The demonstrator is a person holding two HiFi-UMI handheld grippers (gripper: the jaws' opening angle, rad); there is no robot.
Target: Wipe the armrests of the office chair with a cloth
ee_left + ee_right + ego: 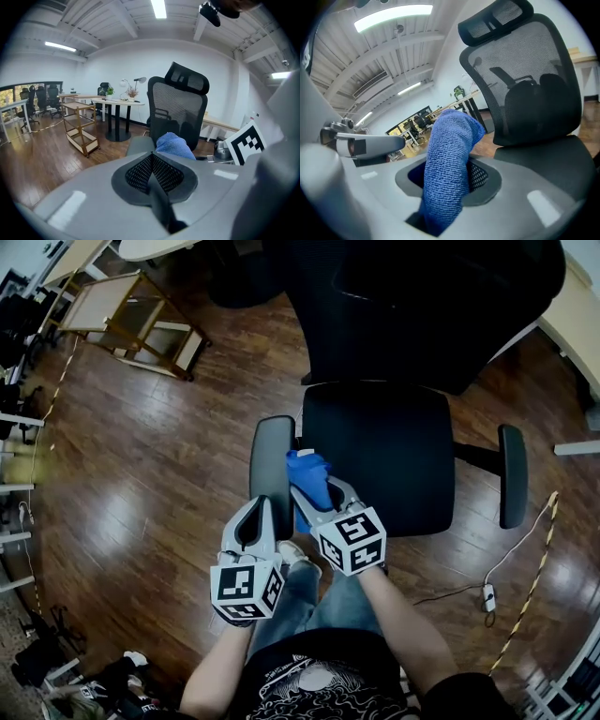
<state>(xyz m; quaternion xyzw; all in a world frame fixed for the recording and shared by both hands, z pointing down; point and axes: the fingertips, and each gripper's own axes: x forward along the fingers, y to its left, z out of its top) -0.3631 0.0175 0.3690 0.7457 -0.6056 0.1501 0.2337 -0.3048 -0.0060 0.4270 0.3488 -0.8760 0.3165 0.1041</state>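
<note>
Cloth (445, 173) sits clamped in right tool (319, 491) — left tool (151, 171) closed together, empty.

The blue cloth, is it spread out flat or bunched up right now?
Bunched up. The blue cloth stands as a thick wad clamped between the jaws of the right gripper, not spread flat.
</note>
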